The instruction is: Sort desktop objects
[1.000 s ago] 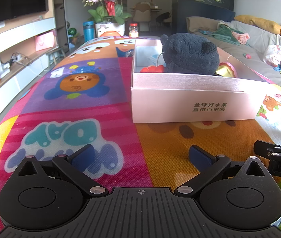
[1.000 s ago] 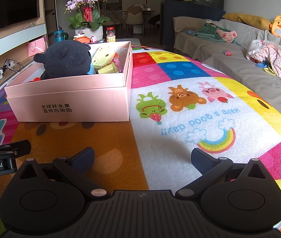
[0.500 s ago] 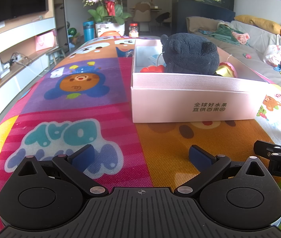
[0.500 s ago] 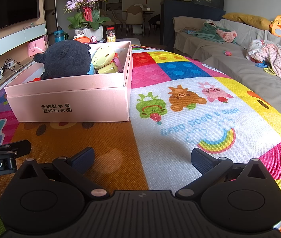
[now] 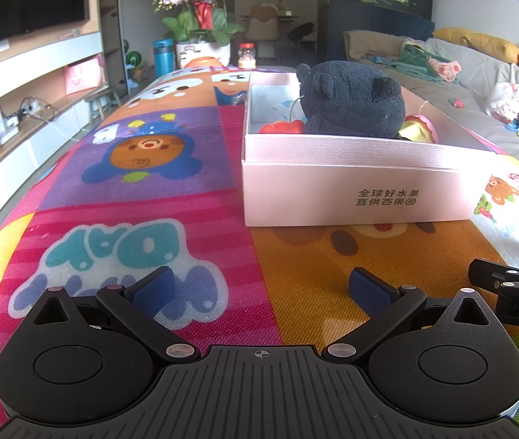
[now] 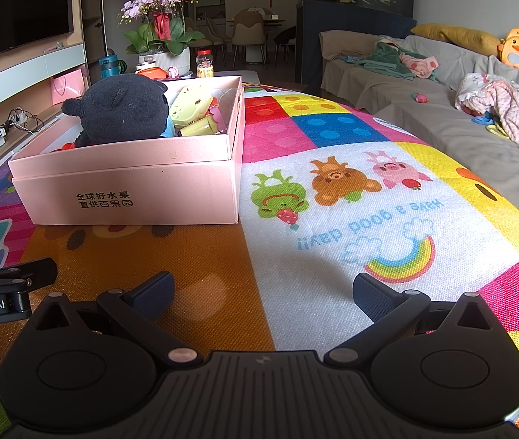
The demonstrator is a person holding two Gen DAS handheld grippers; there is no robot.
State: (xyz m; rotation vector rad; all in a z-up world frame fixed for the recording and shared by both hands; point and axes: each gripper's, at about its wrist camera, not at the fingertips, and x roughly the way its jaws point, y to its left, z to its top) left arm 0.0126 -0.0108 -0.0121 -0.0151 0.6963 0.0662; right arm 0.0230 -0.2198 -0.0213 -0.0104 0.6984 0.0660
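Observation:
A pink cardboard box [image 5: 354,186] [image 6: 131,186] stands on the colourful cartoon mat [image 5: 142,168] [image 6: 351,201]. Inside it sit a dark plush toy [image 5: 351,102] [image 6: 120,109], a red item [image 5: 281,128], and yellow-green toys [image 6: 193,109]. My left gripper [image 5: 259,292] rests low over the mat in front of the box, open with nothing between its fingers. My right gripper [image 6: 263,296] is beside it to the right, also open and holding nothing. Each gripper's tip shows at the edge of the other's view.
A flowerpot with purple orchids [image 5: 201,25] [image 6: 160,29], a teal bottle [image 5: 163,56] and a jar [image 5: 246,55] stand at the mat's far end. A sofa with clothes and plush toys [image 6: 479,84] runs along the right. A TV shelf [image 5: 21,84] runs along the left.

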